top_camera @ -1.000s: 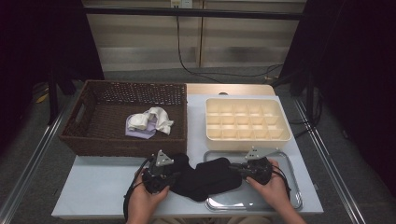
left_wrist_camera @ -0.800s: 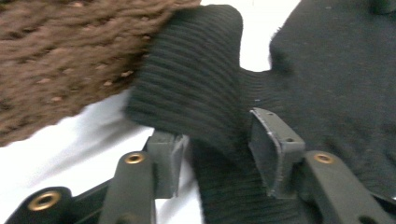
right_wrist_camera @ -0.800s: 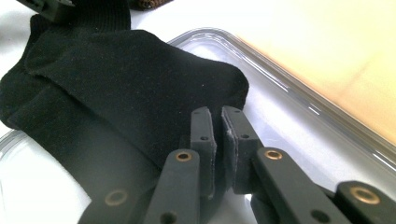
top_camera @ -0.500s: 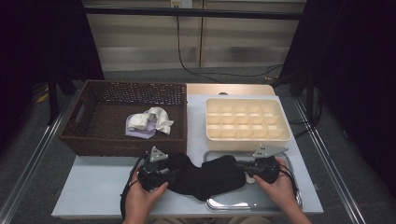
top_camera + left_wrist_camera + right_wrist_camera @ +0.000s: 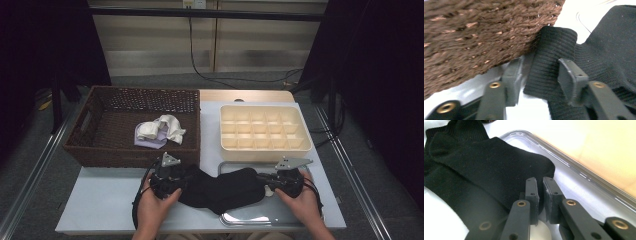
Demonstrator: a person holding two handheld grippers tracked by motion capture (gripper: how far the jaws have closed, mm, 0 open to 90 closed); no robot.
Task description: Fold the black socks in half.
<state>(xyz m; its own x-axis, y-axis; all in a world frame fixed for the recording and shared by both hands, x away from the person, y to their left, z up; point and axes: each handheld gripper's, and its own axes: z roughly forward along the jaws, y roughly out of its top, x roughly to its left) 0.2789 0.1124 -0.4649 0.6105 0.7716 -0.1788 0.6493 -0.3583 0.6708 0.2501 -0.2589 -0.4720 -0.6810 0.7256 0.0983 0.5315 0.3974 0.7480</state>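
Stretching across the near edge of the counter (image 5: pixel 100 200), a black sock (image 5: pixel 225 187) lies flat between the two grippers, its toe end over the clear tray (image 5: pixel 260 217) and its ribbed cuff on the bare counter just in front of the wicker basket (image 5: pixel 100 150). The fabric is matte black, smooth-knit over the foot and vertically ribbed at the cuff, with a rounded toe.

The left gripper (image 5: pixel 537 72) has its fingers parted on either side of the cuff, which stands between them close against the basket's woven wall. The right gripper (image 5: pixel 540 195) has its fingers nearly together at the toe; whether they pinch the fabric I cannot tell.

Farther back, pale cloths (image 5: pixel 160 131) lie bunched inside the basket, and a cream compartment box (image 5: pixel 265 127) sits just behind the tray.
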